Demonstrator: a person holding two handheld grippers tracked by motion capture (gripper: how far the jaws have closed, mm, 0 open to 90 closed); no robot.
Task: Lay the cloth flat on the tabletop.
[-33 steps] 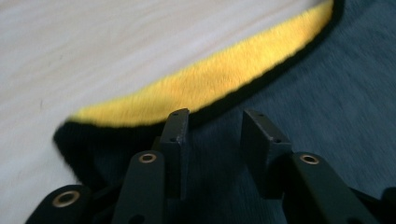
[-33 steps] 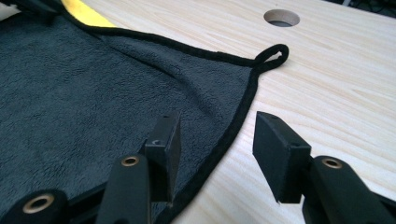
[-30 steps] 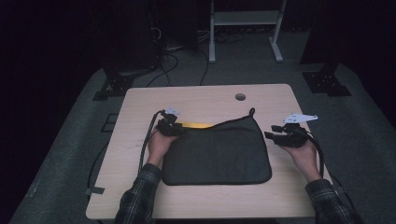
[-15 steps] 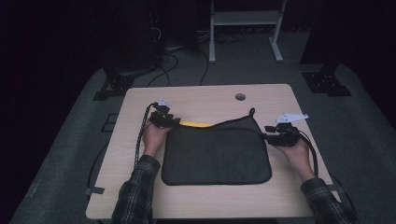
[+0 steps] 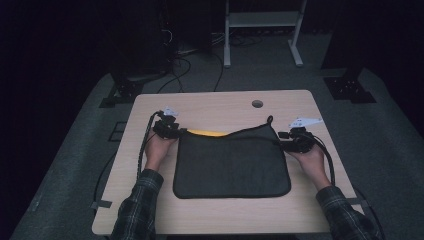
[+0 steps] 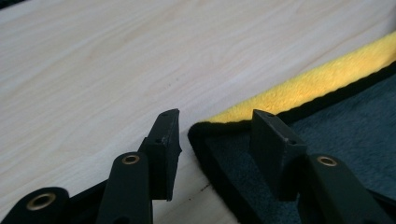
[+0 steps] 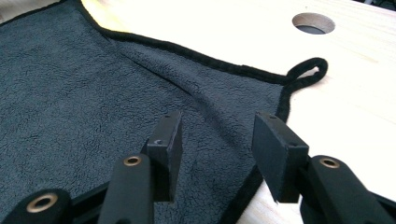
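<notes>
Fleecy dark rectangular cloth, yellow underside, flat on wood tabletop, long axis left-right. Left tool just opening, straddling its corner; right tool apart over its edge.

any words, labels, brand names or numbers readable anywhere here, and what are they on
None: no readable text on the dark cloth, its yellow underside, the wooden table, the left gripper or the right gripper.
</notes>
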